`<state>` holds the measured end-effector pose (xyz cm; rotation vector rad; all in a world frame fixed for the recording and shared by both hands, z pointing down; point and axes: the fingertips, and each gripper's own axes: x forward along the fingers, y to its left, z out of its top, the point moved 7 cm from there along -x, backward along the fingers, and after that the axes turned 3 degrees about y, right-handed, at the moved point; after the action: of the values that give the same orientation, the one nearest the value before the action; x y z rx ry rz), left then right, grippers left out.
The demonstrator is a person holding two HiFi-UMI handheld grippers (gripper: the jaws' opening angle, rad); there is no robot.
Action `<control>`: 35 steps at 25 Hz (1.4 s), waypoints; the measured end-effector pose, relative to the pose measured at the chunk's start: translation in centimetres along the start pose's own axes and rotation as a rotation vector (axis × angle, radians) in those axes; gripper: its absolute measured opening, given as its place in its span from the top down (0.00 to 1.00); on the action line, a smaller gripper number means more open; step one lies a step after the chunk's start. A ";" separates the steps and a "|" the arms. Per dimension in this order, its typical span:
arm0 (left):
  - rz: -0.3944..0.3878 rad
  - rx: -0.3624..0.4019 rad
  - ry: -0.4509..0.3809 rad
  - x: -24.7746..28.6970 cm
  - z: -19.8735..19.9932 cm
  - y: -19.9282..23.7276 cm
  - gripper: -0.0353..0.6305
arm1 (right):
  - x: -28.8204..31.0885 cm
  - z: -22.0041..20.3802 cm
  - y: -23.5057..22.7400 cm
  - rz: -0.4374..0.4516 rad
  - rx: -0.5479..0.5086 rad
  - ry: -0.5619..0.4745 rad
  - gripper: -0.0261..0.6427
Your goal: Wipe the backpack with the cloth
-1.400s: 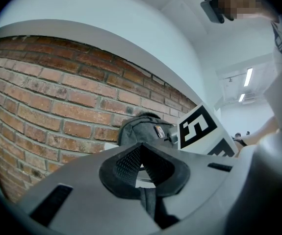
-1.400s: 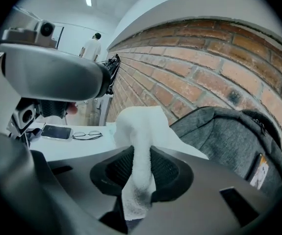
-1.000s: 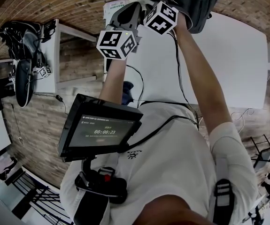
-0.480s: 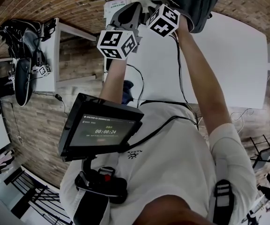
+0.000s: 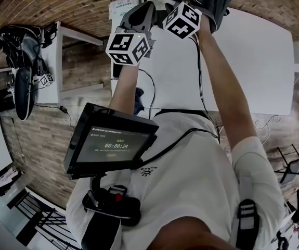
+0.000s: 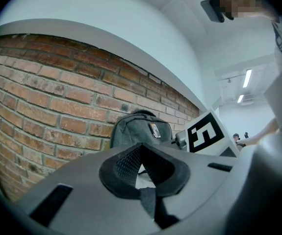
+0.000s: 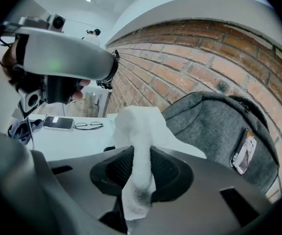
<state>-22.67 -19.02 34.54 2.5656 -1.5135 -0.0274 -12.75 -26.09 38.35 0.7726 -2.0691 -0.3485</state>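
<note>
The grey backpack (image 7: 219,126) stands upright on the white surface (image 5: 253,61), its back near the brick wall (image 7: 194,58). The white cloth (image 7: 138,146) is pinched in the right gripper (image 7: 140,166) just beside the bag (contact is unclear). No wiped area shows, so I judge most of the wiping is left. The right arm reaches forward, tilted down. The left gripper (image 6: 143,168) is level, narrowly parted and empty.

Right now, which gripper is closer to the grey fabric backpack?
Right. The right gripper, clamping the white cloth, is close beside the grey fabric backpack; the left gripper sits empty, farther back from it.
</note>
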 end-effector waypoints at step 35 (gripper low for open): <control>-0.063 0.023 0.006 3.8 0.3 -8.8 0.95 | -6.5 -9.7 -5.1 -0.113 0.081 0.028 0.82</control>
<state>-13.21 -18.15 33.20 2.6282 -1.4392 -0.0102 -0.04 -25.48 37.21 0.9406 -2.0286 -0.3166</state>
